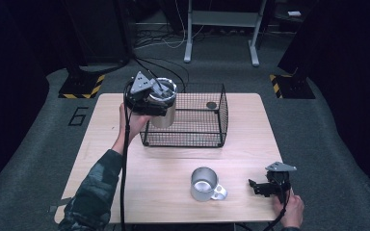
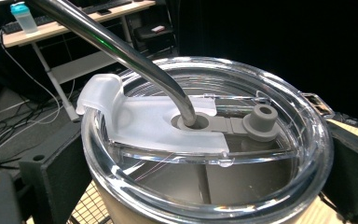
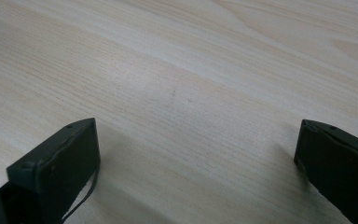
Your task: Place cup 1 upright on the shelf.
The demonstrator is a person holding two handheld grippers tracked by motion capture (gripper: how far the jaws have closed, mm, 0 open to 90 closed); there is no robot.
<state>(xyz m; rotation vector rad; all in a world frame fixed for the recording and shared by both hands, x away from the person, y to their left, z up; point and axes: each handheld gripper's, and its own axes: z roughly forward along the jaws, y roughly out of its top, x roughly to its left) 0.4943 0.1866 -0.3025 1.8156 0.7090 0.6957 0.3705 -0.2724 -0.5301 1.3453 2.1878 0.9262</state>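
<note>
A: Where is the tumbler (image 1: 164, 103)?
B: At the left wall of the wire basket (image 1: 220, 115), lifted. The left gripper (image 1: 150, 98) clamps its sides under the clear lid (image 2: 205, 140).
A: And the right gripper (image 1: 260, 187)?
B: Wide apart, holding nothing, near the mug (image 1: 205, 184).

A steel tumbler (image 1: 164, 109) with a clear lid (image 2: 205, 140) and a bent metal straw (image 2: 121, 51) is held upright between the left fingers (image 2: 56, 177), which are pressed against its sides.
</note>
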